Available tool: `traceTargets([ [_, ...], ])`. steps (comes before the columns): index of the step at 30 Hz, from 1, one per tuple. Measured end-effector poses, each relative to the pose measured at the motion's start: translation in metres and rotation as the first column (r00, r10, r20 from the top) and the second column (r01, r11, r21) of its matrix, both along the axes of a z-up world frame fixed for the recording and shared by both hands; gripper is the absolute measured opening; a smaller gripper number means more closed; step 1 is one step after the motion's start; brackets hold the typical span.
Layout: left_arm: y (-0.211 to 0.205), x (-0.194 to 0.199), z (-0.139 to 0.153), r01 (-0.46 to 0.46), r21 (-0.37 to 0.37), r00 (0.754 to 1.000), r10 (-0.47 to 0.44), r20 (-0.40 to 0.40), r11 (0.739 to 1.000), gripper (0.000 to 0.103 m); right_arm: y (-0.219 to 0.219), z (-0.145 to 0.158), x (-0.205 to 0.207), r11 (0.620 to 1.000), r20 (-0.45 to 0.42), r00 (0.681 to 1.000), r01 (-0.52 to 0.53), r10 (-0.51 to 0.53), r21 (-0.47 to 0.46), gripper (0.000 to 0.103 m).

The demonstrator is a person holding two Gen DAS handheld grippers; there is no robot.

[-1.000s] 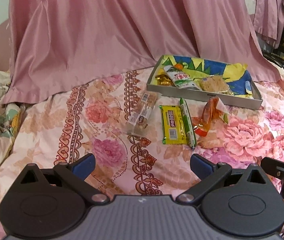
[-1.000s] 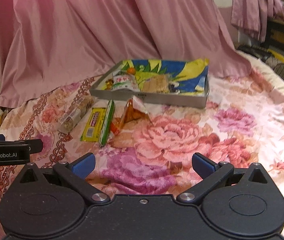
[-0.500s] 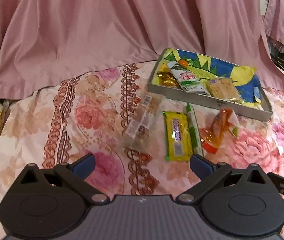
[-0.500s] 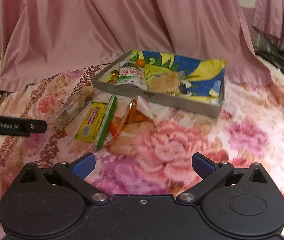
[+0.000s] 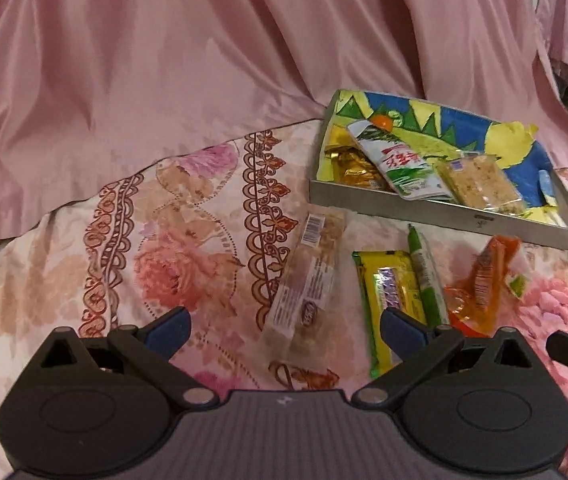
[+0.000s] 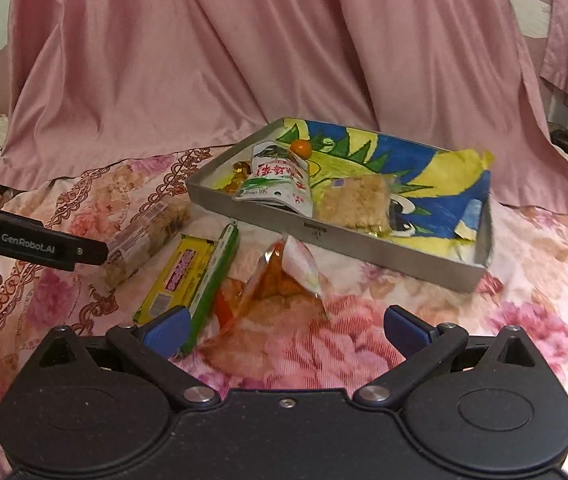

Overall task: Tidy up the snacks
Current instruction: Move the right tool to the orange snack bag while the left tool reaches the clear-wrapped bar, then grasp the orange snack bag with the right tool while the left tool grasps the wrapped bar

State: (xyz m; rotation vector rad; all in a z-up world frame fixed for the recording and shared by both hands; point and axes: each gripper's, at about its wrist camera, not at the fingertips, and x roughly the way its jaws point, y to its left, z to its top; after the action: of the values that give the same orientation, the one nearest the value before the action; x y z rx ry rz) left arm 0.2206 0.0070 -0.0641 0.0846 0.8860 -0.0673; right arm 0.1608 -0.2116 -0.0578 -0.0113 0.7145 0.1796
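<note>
Two handheld grippers hang over a floral bed, jaws spread wide and empty: the left gripper above a clear-wrapped bar, the right gripper above an orange pouch. Between them lie a yellow bar and a thin green stick, all just short of the tray, which already holds several packets. The packets look light, crinkly and slippery on soft bedding; the crisp bar seems breakable, best pinched across its middle.
</note>
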Motion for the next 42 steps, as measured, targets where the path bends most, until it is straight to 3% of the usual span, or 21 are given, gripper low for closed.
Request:
traceTargets([
  [8, -0.002, 0.023, -0.024, -0.024, 0.035, 0.999, 0.025, -0.027, 0.999, 0.103, 0.001, -0.020, 0.034, 0.998, 0.001, 1.000, 0.006, -0.006, 0.058, 0.102],
  [18, -0.006, 0.042, -0.042, -0.020, 0.082, 0.999, 0.023, -0.041, 0.996, 0.103, 0.013, -0.045, 0.064, 1.000, 0.013, 1.000, 0.009, -0.009, 0.001, 0.102],
  [27, -0.004, 0.051, -0.051, -0.021, 0.064, 0.998, 0.025, -0.059, 0.998, 0.101, 0.014, -0.056, 0.077, 0.999, -0.001, 1.000, 0.007, -0.007, 0.052, 0.101],
  [31, -0.003, 0.052, -0.050, -0.016, 0.033, 0.998, 0.017, -0.052, 0.999, 0.094, 0.016, -0.060, 0.081, 0.998, -0.015, 1.000, -0.002, 0.003, 0.059, 0.089],
  [39, -0.002, 0.052, -0.051, -0.009, 0.012, 0.999, 0.009, -0.041, 1.000, 0.079, 0.019, -0.064, 0.080, 0.999, -0.024, 1.000, -0.003, 0.005, 0.051, 0.082],
  [41, -0.004, 0.052, -0.051, 0.016, -0.008, 0.999, -0.016, -0.051, 1.000, 0.062, 0.018, -0.063, 0.079, 0.998, -0.025, 1.000, 0.005, -0.004, 0.059, 0.079],
  [42, -0.005, 0.052, -0.051, 0.025, -0.019, 0.998, -0.026, -0.061, 1.000, 0.058, 0.017, -0.063, 0.079, 0.998, -0.027, 1.000, 0.011, -0.009, 0.065, 0.077],
])
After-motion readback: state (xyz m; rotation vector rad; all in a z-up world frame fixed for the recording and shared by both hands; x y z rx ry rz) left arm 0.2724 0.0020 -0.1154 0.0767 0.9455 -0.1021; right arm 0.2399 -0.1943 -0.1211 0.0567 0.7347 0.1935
